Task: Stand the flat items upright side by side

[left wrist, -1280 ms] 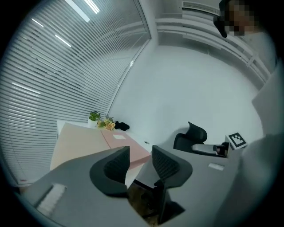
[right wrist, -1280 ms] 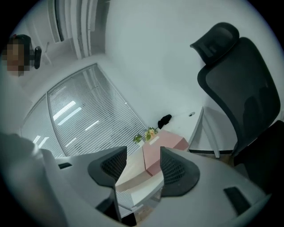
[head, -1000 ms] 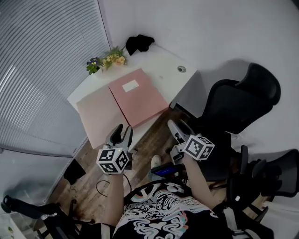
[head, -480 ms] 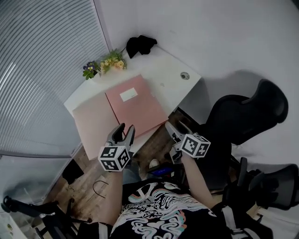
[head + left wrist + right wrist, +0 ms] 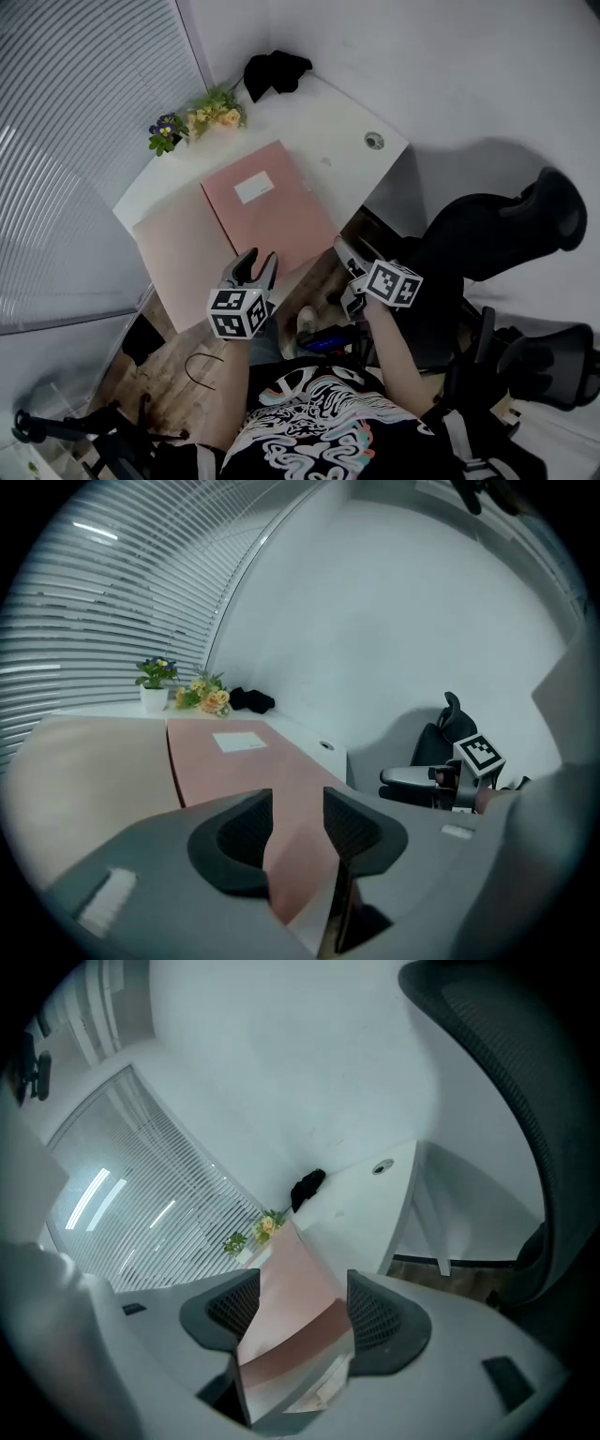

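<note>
The head view looked steeply down from above the person onto the white desk [image 5: 342, 131] in the upper middle of the frame. Both gripper views sat low near the desk's front edge. They faced across the pink folder [image 5: 234, 761] toward the flowers [image 5: 202, 697] and black cloth [image 5: 251, 701], which all three views shared.
</note>
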{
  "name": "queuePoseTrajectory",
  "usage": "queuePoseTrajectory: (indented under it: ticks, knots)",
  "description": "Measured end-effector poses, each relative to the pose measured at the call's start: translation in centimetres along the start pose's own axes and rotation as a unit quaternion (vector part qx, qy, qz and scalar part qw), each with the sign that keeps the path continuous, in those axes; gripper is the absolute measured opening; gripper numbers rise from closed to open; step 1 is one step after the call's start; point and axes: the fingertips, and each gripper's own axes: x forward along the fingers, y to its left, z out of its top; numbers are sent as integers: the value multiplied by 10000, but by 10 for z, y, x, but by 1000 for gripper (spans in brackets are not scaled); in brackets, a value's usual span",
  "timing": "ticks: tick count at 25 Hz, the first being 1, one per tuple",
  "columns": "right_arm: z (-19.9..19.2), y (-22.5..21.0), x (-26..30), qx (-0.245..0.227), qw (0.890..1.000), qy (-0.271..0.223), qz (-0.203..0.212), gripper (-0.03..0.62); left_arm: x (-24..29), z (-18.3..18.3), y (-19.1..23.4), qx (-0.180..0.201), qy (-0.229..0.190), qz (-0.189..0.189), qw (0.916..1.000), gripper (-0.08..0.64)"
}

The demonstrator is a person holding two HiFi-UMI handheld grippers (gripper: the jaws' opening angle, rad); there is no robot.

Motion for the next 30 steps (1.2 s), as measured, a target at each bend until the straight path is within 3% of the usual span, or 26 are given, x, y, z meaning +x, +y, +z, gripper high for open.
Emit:
queuePoseTrajectory:
  ticks: [10,20,25,30]
  knots:
    - [-16,-24,13,270,9993,127,-225,296,17,-23,3,-118,602,-122,9980,172]
    - [-24,-32,19,468,9985,172,-209,304,24,-30,-2,-4,823,-170,9965,175]
    - [-27,-33,25,472,9984,253,-193,310,31,-43,-6,241,1433,-99,9893,181]
    - [-29,-37,28,458,9983,310,-198,314,32,-44,-5,167,1532,-105,9880,179]
